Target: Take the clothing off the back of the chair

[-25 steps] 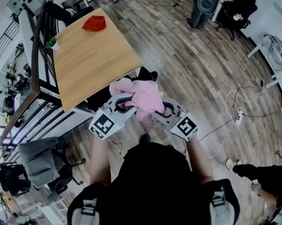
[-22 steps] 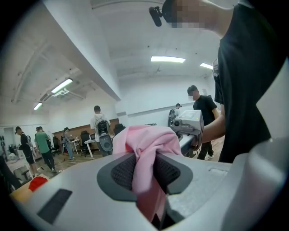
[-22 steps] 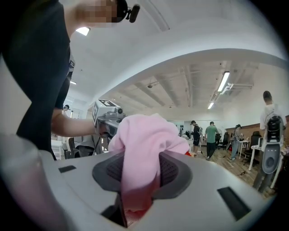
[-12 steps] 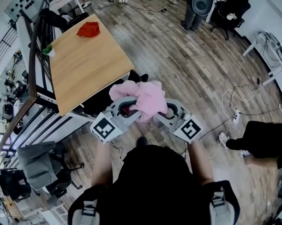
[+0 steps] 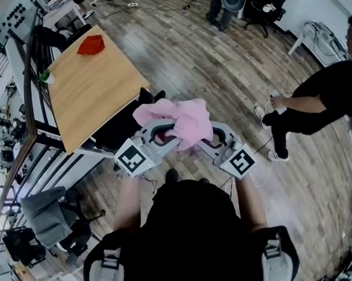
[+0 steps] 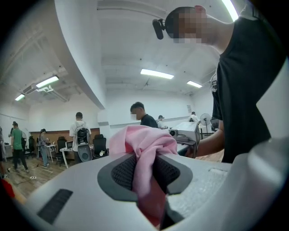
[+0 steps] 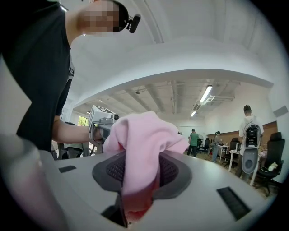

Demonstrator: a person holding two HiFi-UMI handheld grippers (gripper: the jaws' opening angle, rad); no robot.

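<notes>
**A:** Where's the clothing now?

**B:** The pink garment (image 5: pixel 187 121) is bunched up in the air in front of the person, strung between the two tongs. The dark chair (image 5: pixel 126 122) stands below and to the left of it, tucked against the desk (image 5: pixel 91 88).

**A:** And the grip?

**B:** The left tongs (image 5: pixel 164 136) pinch a fold of the pink fabric between their ribbed pads. The right tongs (image 5: pixel 206 141) do the same on another fold. Neither pair is empty or spread.

**A:** So which step is this?

**B:** I'd call it the lift-off, close to done. From above, the garment's left edge overlaps the chair's back, so I can't say whether it hangs fully free.

**A:** What does the next move need?

**B:** Both pinches should hold while the bundle is drawn well clear of the chair, so that no loose end snags. Then it needs a place to rest. The desk is near and mostly bare, apart from a red cloth (image 5: pixel 91 45) at its far end.
</notes>
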